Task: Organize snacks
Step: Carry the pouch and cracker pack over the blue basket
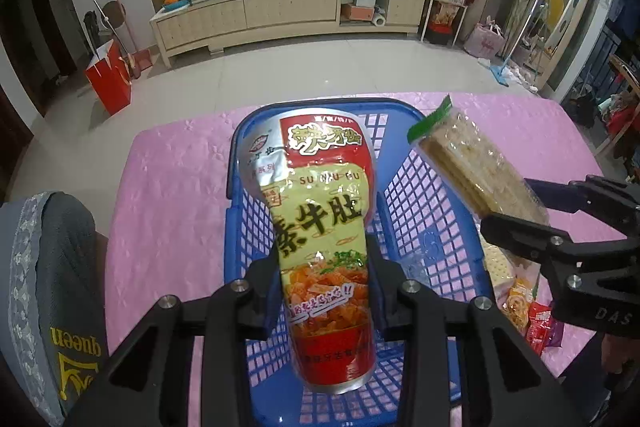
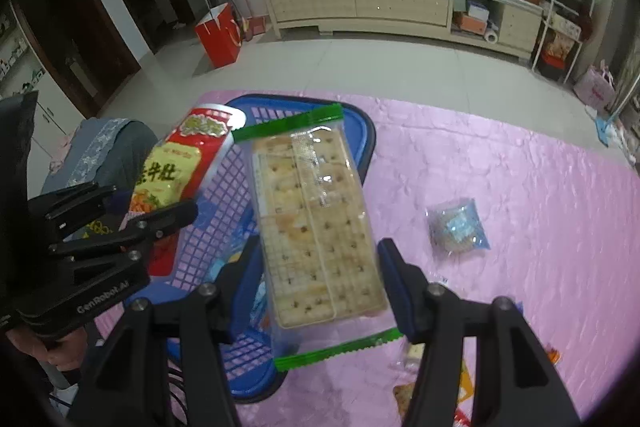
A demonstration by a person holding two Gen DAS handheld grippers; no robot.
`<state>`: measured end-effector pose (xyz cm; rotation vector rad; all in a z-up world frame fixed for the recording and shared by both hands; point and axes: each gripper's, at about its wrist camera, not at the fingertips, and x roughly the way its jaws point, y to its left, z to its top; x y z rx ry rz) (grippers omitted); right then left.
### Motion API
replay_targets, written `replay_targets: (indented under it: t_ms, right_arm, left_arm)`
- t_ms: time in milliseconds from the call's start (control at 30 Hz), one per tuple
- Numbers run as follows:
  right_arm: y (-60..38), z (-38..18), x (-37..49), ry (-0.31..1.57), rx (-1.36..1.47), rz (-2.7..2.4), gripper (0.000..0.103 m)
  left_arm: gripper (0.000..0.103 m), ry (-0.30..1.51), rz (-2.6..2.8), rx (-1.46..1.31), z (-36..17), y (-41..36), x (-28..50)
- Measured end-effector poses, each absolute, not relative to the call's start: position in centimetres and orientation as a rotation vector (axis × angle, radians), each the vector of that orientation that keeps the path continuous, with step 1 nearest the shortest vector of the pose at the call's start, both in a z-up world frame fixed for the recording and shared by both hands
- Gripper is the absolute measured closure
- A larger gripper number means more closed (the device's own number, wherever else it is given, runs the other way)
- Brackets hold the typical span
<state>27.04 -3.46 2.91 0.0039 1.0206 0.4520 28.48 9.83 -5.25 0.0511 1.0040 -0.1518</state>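
Two wrist fisheyes, each looking steeply down along its own fingers at close range. The left view sits above the blue basket [image 1: 404,187] on the pink table [image 1: 168,187], facing the far cabinet [image 1: 288,11]; the right view looks from just beside it — same heading. Both share basket, table, cabinet and red bag [image 2: 218,35], and each catches the other gripper at its edge.
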Motion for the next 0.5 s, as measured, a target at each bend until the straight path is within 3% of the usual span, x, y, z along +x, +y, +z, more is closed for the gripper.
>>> replay_targets:
  t_ms: [167,233,300,500]
  right_arm:
    - [-4.0,3.0,27.6,1.001,0.044,0.451,0.041]
    - [-4.2,3.2,27.6,0.998,0.052,0.448,0.041]
    - [-4.2,3.4,27.6,0.989,0.035,0.444,0.041]
    - [-4.5,4.0,27.5,0.972,0.030,0.436,0.041]
  left_arm:
    - [0.064,1.040,-0.167,0.041,-5.9,9.6,29.9]
    - [0.054,1.026,-0.181,0.035,-5.8,9.6,30.2]
    - [0.031,1.018,-0.179,0.047,-5.7,9.5,30.3]
    - [0.029,1.004,-0.155,0.024,-4.9,10.6,29.7]
